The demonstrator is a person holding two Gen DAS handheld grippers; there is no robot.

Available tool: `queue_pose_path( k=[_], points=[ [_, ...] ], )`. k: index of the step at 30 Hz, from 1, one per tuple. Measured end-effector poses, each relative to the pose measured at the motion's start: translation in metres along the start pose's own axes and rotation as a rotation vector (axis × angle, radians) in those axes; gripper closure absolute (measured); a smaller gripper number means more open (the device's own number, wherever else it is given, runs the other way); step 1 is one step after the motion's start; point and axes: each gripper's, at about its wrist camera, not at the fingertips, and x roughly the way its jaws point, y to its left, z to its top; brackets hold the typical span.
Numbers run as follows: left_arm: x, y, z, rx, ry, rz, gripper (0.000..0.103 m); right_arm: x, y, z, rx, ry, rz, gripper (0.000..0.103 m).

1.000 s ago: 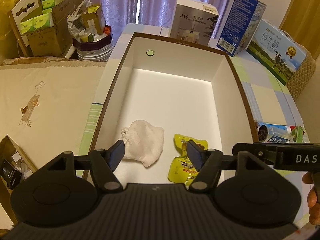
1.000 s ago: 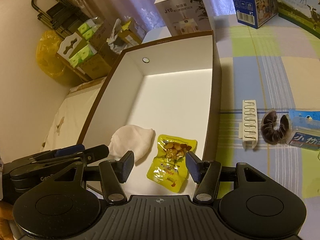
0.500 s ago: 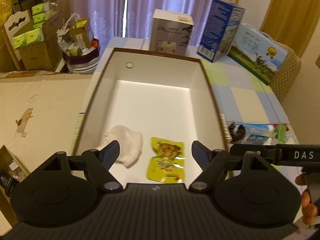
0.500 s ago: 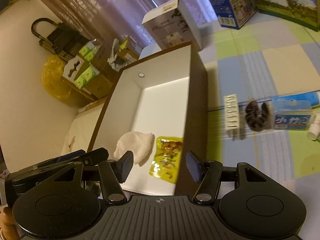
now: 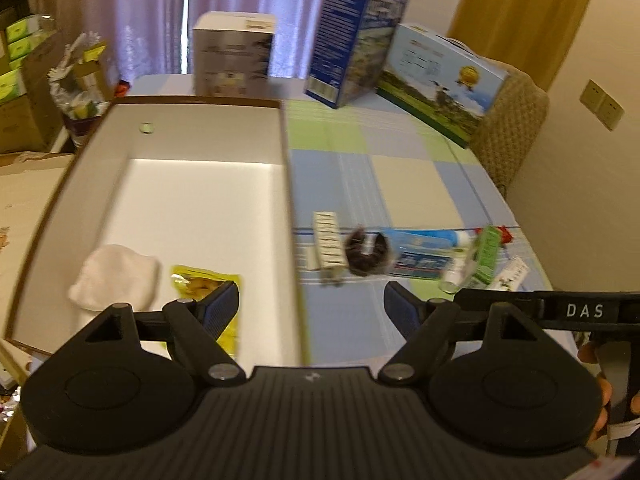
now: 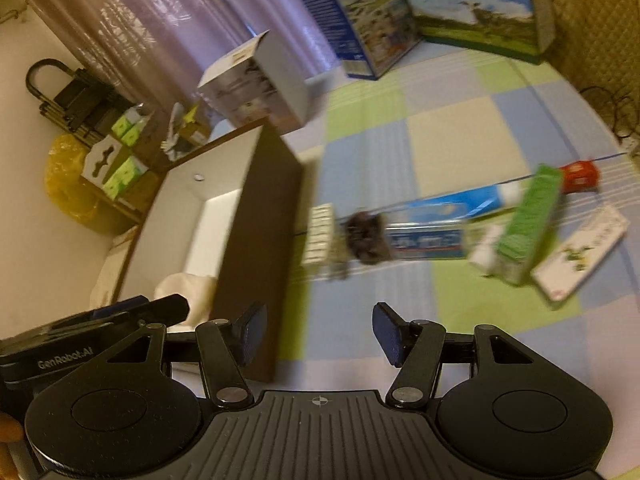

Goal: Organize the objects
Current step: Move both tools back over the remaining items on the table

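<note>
A large brown-rimmed white box (image 5: 285, 184) sits on the checked tablecloth; it also shows in the right wrist view (image 6: 256, 248). Inside lie a white cloth pouch (image 5: 114, 276) and a yellow snack packet (image 5: 200, 282). To its right lie a white clip strip (image 5: 328, 240), a dark hair claw (image 5: 366, 252), a blue toothpaste box (image 5: 424, 250) and a green box (image 5: 486, 254). My left gripper (image 5: 312, 312) is open and empty over the box's right wall. My right gripper (image 6: 316, 332) is open and empty, just right of that wall, short of the hair claw (image 6: 366, 236).
A white card packet (image 6: 580, 252) and a red item (image 6: 578, 174) lie at the right. A humidifier carton (image 5: 232, 54) and two milk cartons (image 5: 436, 76) stand at the table's back. Cardboard boxes and clutter stand left of the table.
Both grippers have swung to the right, from over the box's inside to its right wall and the row of loose items. Both stay open and empty. The views are blurred by motion.
</note>
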Motion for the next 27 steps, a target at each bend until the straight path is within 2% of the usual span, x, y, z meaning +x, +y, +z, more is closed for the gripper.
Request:
queue_pose_path(
  k=[6, 13, 27],
  points=[
    [0.01, -0.04, -0.006, 0.023, 0.011, -0.021, 0.027, -0.021, -0.035, 0.001, -0.03, -0.006, -0.071, 0.047],
    [0.021, -0.076, -0.011, 0.037, 0.025, -0.027, 0.027, -0.036, -0.08, 0.002, 0.0, 0.01, -0.119, 0.047],
    [0.057, -0.107, -0.017, 0.038, 0.066, 0.029, 0.028, -0.032, -0.156, 0.006, 0.095, 0.034, -0.249, 0.047]
  ],
)
